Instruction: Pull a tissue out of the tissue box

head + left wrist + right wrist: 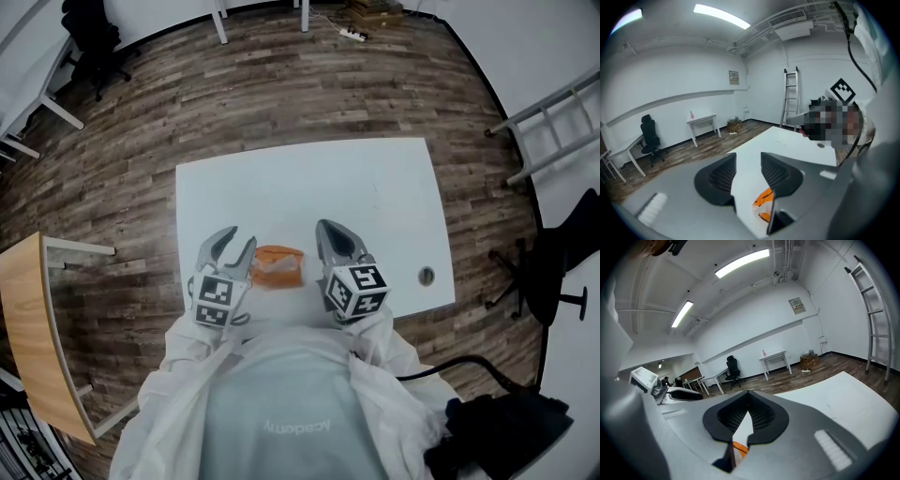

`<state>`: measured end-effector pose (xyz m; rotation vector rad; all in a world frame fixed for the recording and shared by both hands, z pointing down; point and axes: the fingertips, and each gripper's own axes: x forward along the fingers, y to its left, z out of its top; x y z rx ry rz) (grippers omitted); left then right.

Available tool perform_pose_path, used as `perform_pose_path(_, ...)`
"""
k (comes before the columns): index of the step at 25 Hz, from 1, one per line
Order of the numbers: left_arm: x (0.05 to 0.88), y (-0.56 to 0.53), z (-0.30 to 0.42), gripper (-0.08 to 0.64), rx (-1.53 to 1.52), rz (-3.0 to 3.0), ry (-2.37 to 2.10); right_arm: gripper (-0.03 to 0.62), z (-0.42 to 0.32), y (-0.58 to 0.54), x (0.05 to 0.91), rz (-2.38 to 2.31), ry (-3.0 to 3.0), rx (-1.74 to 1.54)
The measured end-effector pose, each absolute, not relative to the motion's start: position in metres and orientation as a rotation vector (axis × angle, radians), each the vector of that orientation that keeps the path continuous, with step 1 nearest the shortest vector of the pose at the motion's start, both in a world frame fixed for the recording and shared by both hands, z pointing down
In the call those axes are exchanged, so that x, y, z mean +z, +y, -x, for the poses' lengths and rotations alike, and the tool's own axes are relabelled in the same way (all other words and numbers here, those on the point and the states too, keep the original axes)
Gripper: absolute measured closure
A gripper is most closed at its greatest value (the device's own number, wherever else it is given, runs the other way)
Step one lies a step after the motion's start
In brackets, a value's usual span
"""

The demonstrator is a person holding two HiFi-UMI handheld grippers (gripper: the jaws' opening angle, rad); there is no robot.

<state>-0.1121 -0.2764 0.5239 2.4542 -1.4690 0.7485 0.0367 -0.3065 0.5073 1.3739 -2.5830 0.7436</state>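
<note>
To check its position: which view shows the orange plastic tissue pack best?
The head view: nearly the whole orange plastic tissue pack shows there, lying on the white table. Both gripper views show only an orange sliver behind their jaws.

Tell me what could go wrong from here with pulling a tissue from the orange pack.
1. Nothing pins the orange pack: the right claw is shut beside it, so a pull may lift the whole pack.
2. It lies toward the near edge of the white table and could slide off.
3. The left claw is open and empty; closing may catch wrapper, not tissue.
</note>
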Motion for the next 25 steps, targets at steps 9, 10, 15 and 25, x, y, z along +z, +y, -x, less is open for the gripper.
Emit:
perform_pose_path(9, 0.566, -0.262, 0.085, 0.268, 0.936, -2.537, -1.196, 0.591, -0.047, -0.301, 0.508, -1.404, -2.563, 0.747)
perform_pose_path(10, 0.573, -0.258, 0.082, 0.267, 0.97, -2.547, -1.159, 0.591, -0.048, -0.3, 0.509, -1.408, -2.56, 0.747)
perform_pose_path(15, 0.601, -0.236, 0.061, 0.263, 1.02, -2.549, -0.934, 0.591, -0.053, -0.296, 0.51, -1.425, -2.548, 0.75)
perform_pose_path(25, 0.638, -0.22, 0.05, 0.252, 1.156, -2.525, -0.765, 0.591, -0.06, -0.287, 0.511, -1.458, -2.52, 0.756)
